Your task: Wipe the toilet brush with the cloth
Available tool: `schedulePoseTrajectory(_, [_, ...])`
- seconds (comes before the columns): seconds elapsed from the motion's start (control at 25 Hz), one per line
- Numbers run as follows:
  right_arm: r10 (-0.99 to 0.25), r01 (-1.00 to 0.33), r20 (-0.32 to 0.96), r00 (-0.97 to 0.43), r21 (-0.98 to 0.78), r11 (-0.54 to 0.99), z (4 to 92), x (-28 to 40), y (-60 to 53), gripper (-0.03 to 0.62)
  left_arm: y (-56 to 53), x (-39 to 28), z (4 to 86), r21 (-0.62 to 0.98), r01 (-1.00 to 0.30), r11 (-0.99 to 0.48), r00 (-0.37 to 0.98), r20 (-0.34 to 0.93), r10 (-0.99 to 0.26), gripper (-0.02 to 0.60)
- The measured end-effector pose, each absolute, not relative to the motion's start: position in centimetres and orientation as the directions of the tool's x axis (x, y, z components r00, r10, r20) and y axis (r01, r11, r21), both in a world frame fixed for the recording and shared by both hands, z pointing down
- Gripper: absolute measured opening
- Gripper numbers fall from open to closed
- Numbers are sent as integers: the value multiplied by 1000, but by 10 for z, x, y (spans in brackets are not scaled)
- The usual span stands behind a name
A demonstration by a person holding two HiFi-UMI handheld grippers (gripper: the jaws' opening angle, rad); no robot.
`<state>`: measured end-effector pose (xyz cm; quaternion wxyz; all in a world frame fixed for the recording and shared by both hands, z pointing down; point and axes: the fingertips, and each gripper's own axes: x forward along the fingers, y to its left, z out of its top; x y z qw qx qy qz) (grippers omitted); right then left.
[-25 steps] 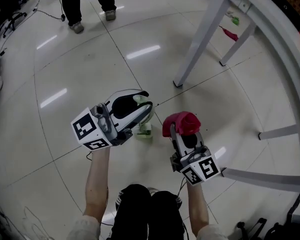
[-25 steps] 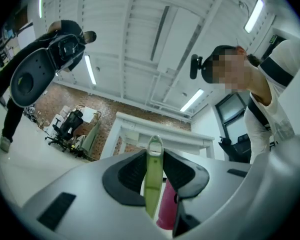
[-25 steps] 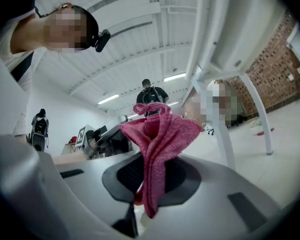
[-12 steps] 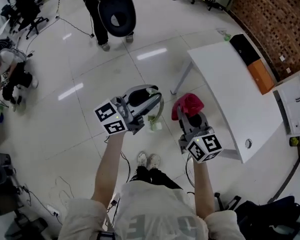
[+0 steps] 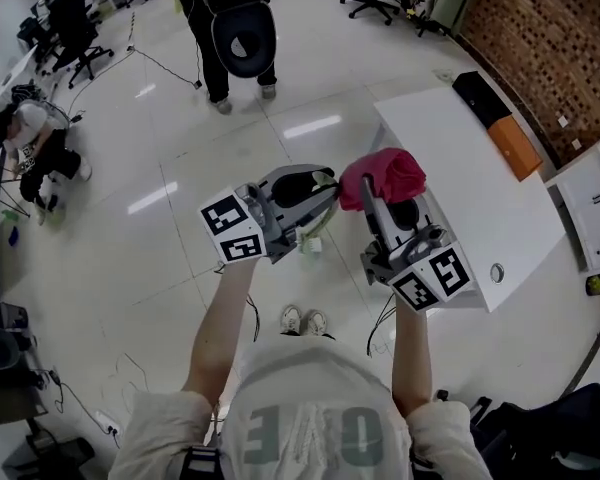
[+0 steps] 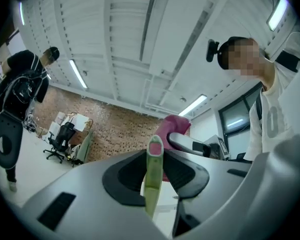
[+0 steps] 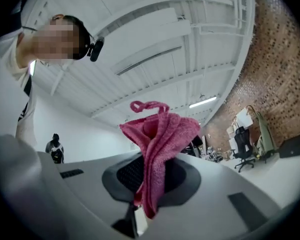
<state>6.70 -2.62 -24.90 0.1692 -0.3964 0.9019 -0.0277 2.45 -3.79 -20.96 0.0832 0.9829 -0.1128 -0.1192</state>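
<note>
Now standing: both tools are raised in front of the person's chest, each with its load.

**Change.** A second ago the head view showed the two tools low over the floor [image 5: 180, 168], beside a leg of the white bench [image 5: 460, 168]. The bench top is now seen from above and the person's shoes are far below, so the person has risen and lifted both tools. Neither grip has altered during the rise.

**Left tool** [image 5: 322, 190]. Its jaws are closed part-way, with the pads pressing on either side of the slim green handle of the toilet brush [image 6: 152, 179]. The handle's end stands up between the jaws, and in the head view the rest of the brush hangs below the tool, clear of the floor.

**Right tool** [image 5: 382, 196]. Its jaws are pinched on a fold of the pink cloth [image 7: 157, 149]. The cloth bunches above the tips with a small loop on top.

**Relation.** The two tools have drawn closer together. The cloth is now just beside the left tool's tip but apart from the brush.

**Meaning for the task.** Both things appear to be picked up and carried to working height, while no wiping has begun. The next move would probably bring the cloth against the brush handle while the left tool holds it steady.
</note>
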Motion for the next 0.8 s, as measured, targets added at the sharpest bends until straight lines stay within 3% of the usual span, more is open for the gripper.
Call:
schedulePoseTrajectory(0.16, [-713, -697, -247, -657, -162, 699, -235, 53, -18, 32, -27, 22, -235, 157, -186, -970, 942, -252, -222, 109])
schedulePoseTrajectory(0.8, [-717, -568, -243, -653, -470, 676, -159, 6, -26, 31, -19, -31, -365, 154, -217, -964, 866, -425, -263, 109])
